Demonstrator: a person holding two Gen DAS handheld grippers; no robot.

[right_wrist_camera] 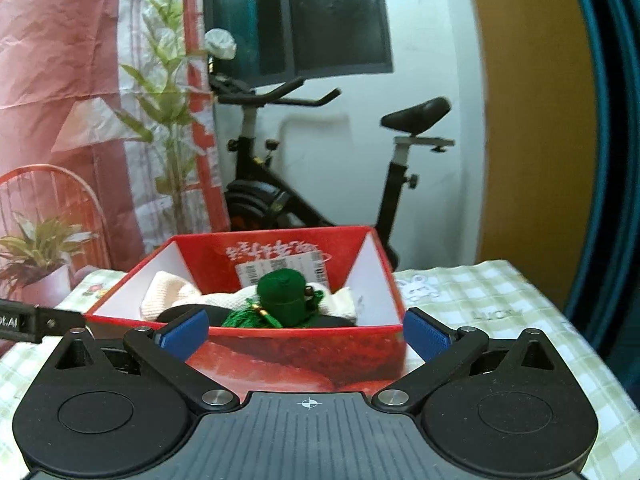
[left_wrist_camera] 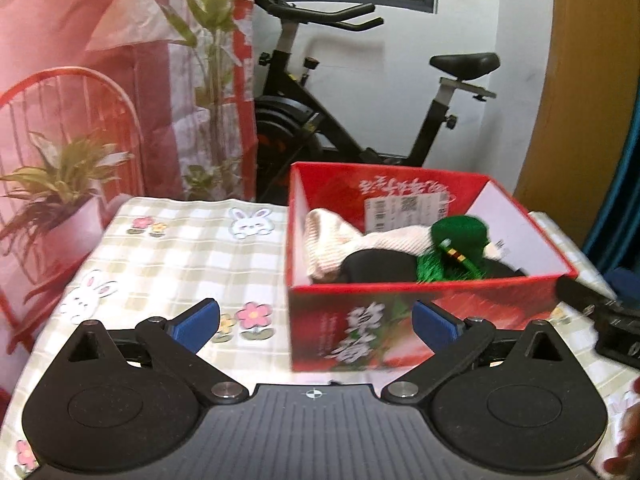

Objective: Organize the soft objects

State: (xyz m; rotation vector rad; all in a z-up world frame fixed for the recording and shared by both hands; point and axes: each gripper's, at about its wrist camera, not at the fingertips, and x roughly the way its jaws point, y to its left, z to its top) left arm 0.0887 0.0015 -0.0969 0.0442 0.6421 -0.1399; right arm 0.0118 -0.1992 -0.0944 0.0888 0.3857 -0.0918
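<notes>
A red cardboard box (left_wrist_camera: 400,320) stands on the checked tablecloth. Inside it lie a cream knitted cloth (left_wrist_camera: 336,240), a green tasselled soft toy (left_wrist_camera: 460,248) and a black soft item (left_wrist_camera: 376,266). My left gripper (left_wrist_camera: 316,326) is open in front of the box's near left corner, nothing between its blue pads. In the right wrist view the same box (right_wrist_camera: 296,356) sits straight ahead with the green toy (right_wrist_camera: 282,296) and cream cloth (right_wrist_camera: 168,292) inside. My right gripper (right_wrist_camera: 306,338) is open, its fingertips on either side of the box's front wall, apart from it.
The tablecloth (left_wrist_camera: 180,256) with rabbit and flower prints covers the table. An exercise bike (left_wrist_camera: 312,120) stands behind, potted plants (left_wrist_camera: 60,184) and a red chair at the left. The right gripper's body (left_wrist_camera: 600,320) shows at the right edge.
</notes>
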